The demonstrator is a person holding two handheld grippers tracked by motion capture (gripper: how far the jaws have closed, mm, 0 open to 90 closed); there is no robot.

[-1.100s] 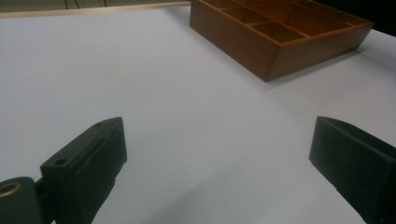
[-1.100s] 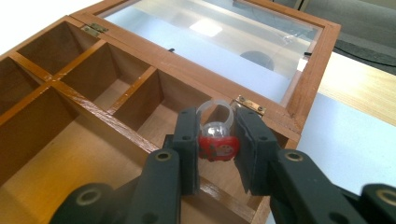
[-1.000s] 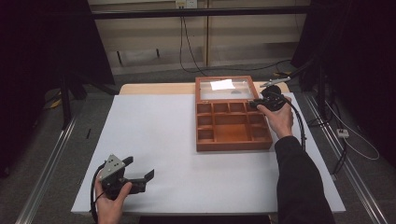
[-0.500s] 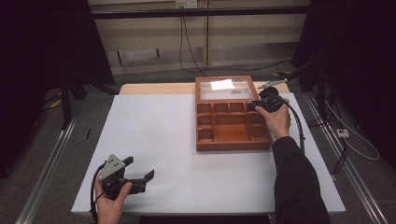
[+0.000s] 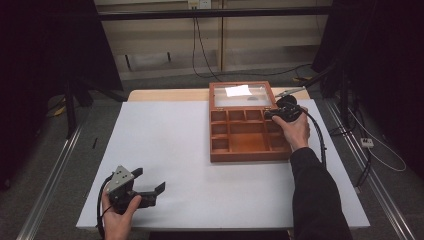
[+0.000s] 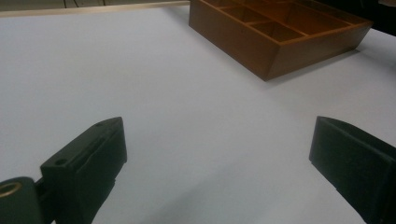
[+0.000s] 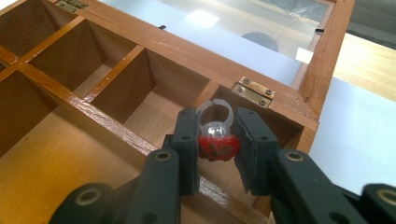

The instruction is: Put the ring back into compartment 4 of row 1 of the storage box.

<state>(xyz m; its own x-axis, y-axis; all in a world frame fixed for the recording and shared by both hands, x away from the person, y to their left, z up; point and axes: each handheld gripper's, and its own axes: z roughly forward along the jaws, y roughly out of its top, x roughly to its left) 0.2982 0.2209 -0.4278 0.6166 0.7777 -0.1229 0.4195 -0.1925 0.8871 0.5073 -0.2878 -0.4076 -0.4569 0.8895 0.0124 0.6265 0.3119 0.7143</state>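
A wooden compartment box [image 5: 248, 150] with its glass lid [image 5: 242, 95] laid open at the back stands on the white table; its near corner [image 6: 275, 51] is in the left gripper view. My right gripper [image 7: 215, 140] is shut on a small toy ring [image 7: 215, 139] with a red base and clear loop, held just above the box's back right compartment [image 7: 275, 125]. In the high view the right gripper [image 5: 274, 114] hovers at the box's right back corner. My left gripper [image 5: 150, 182] rests open near the table's front left, nothing between its jaws [image 6: 219, 154].
The white table [image 5: 165, 135] has a wooden strip [image 5: 165, 94] along its back edge. Cables [image 5: 320, 145] trail from the right gripper past the box's right side. Dark stands and floor rails flank the table.
The right gripper has shifted slightly toward the box's back right corner. The left gripper has stayed put.
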